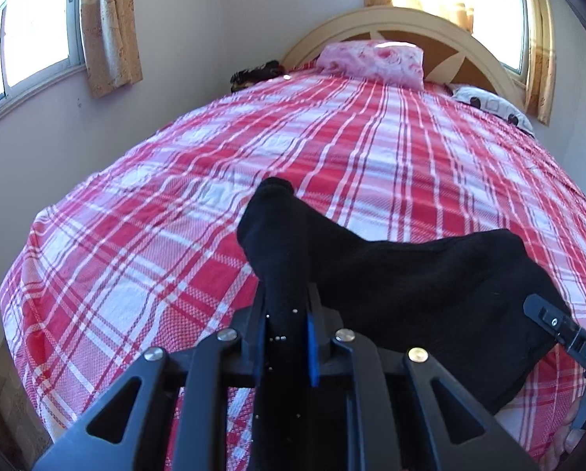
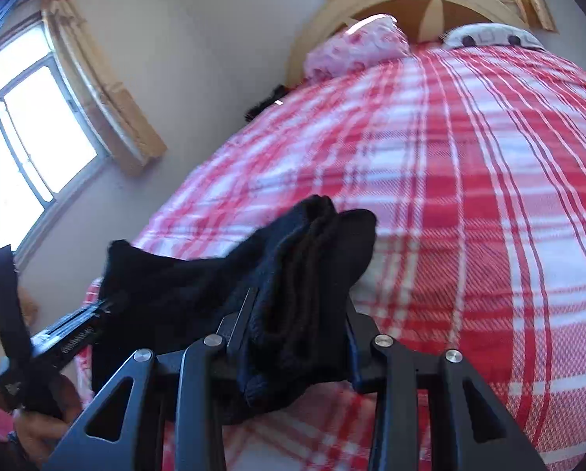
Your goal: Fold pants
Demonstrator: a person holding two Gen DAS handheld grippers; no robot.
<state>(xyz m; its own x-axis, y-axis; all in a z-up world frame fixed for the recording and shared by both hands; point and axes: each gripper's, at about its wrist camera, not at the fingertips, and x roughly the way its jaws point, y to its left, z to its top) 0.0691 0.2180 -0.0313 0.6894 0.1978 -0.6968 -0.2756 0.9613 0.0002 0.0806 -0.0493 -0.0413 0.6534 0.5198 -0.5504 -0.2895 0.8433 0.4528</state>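
Black pants (image 1: 391,271) hang bunched above the red-and-white plaid bed (image 1: 175,204), stretched between my two grippers. My left gripper (image 1: 285,294) is shut on one gathered end, and a fold of fabric sticks up past its fingers. At the right edge of the left wrist view, my right gripper (image 1: 555,325) grips the other end. In the right wrist view the right gripper (image 2: 299,306) is shut on a thick ribbed wad of the pants (image 2: 293,267). The cloth runs left to the left gripper (image 2: 73,333), which a hand (image 2: 38,431) holds.
A pink pillow (image 1: 371,61) and a spotted pillow (image 1: 489,104) lie against the curved headboard (image 1: 391,19). A dark item (image 1: 255,74) sits at the bed's far left corner. The wall, a window and its curtain (image 1: 108,27) border the left side.
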